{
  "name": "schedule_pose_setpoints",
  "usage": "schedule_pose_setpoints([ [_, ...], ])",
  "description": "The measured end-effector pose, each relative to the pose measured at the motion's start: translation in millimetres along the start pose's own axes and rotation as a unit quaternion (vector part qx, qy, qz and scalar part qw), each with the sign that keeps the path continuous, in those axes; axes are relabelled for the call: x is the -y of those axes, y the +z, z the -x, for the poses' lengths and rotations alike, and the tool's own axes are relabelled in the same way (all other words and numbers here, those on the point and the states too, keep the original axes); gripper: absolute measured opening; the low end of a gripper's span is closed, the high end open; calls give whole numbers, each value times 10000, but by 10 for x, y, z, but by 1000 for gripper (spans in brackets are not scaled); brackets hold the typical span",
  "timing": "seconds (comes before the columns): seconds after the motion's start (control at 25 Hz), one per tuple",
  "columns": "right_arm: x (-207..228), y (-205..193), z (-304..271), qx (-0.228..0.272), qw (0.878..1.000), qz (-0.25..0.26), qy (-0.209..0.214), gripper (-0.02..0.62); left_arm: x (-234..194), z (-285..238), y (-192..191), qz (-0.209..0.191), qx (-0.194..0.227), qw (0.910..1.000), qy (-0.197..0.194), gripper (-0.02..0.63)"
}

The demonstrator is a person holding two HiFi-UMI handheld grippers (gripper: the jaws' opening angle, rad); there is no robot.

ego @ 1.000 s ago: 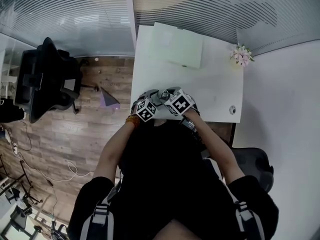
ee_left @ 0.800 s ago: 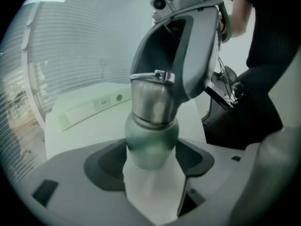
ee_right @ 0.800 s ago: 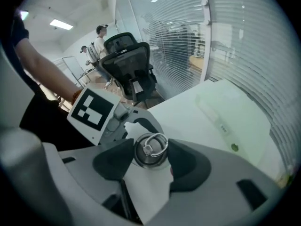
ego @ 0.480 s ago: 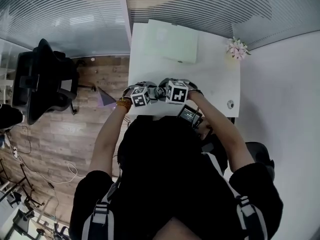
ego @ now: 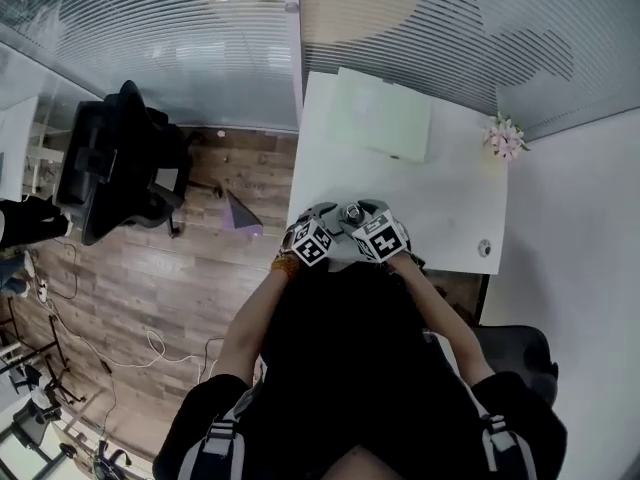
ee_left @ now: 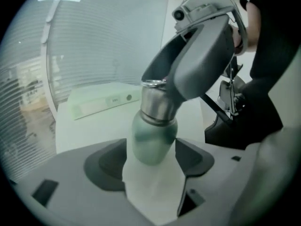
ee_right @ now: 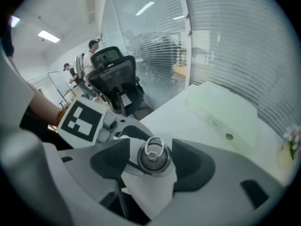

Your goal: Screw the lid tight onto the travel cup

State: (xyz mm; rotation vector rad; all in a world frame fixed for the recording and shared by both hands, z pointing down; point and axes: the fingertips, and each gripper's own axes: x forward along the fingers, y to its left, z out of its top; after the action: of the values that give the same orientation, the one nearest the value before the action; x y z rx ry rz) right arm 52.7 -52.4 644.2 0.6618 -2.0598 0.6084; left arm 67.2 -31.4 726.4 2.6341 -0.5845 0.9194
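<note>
1. left tongs point(ee_left: 151, 160): clenched on the travel cup point(ee_left: 150, 133). you have one pad against each side of its green body, low down near the base.
2. travel cup: held between your two tongs, over the near edge of the table point(ego: 455, 208). in the left gripper view it leans, its steel neck tipped toward the right. whether its base touches the table cannot be told.
3. lid point(ee_right: 153, 158): sits on top of the cup. it is dark and round, with a metal ring point(ee_right: 154, 147) on its crown.
4. right tongs point(ee_right: 152, 166): reach down over the top of the cup. their jaws have just been opening and now stand released. the lid is between them, and the pads stand just clear of its sides.
5. pale green binder point(ego: 385, 118): lies flat on the far part of the table, well apart from the cup.
6. flowers point(ego: 505, 136): at the far right corner of the table.
7. office chair point(ego: 120, 168): black, on the wooden floor point(ego: 190, 278) to the left of the table.
</note>
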Motion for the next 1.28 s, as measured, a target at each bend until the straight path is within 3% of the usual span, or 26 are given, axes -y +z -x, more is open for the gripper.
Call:
schedule_pose_setpoints([
  [0.08,43,-43,-22,-138,9996,-140,-179,257,36,-35,32,93,-55,9999,14,327],
  [0.2,42,-60,-58,-419,9989,133,-157,242,45,-77,46,-79,-258,9996,-43,325],
  [0.36,-2,-57,-67,-581,9966,549,208,235,42,-79,25,-368,-442,9979,-311,324],
  [0.44,-44,-67,-50,-816,9894,1112,464,235,43,-76,22,-738,-606,9937,-589,321],
  [0.52,-105,-83,-64,-1091,9717,1947,773,233,22,-77,-29,-1341,-851,9827,-953,316],
  [0.6,-144,-66,-130,-1329,9445,2794,1107,232,-52,-77,-93,-2029,-1151,9627,-1372,301],
  [0.68,-173,-43,-161,-1544,9203,3327,1360,232,-96,-60,-103,-2538,-1455,9398,-1767,296],
  [0.76,-194,-51,-154,-1658,9055,3627,1449,232,-82,-30,-81,-2748,-1661,9261,-1982,298],
  [0.8,-197,-73,-144,-1651,9037,3675,1450,235,-66,-31,-74,-2729,-1672,9265,-1977,302],
  [0.88,-181,-102,-118,-1449,9153,3495,1382,246,-65,-63,-62,-2507,-1436,9421,-1701,312],
  [0.96,-153,-23,-69,-898,9466,2851,1206,325,-80,-15,-54,-2032,-1028,9649,-1307,323],
  [1.04,-116,92,16,-255,9784,1833,923,328,-86,99,-42,-1368,-622,9842,-937,334],
  [1.08,-91,116,53,-48,9882,1354,713,328,-78,149,-35,-1042,-437,9907,-753,334],
  [1.16,-36,76,78,37,9971,726,216,325,-52,197,-14,-535,-139,9976,-407,334],
  [1.28,-39,-48,31,-179,9984,503,-192,295,-19,147,58,-162,123,9998,-10,334],
])
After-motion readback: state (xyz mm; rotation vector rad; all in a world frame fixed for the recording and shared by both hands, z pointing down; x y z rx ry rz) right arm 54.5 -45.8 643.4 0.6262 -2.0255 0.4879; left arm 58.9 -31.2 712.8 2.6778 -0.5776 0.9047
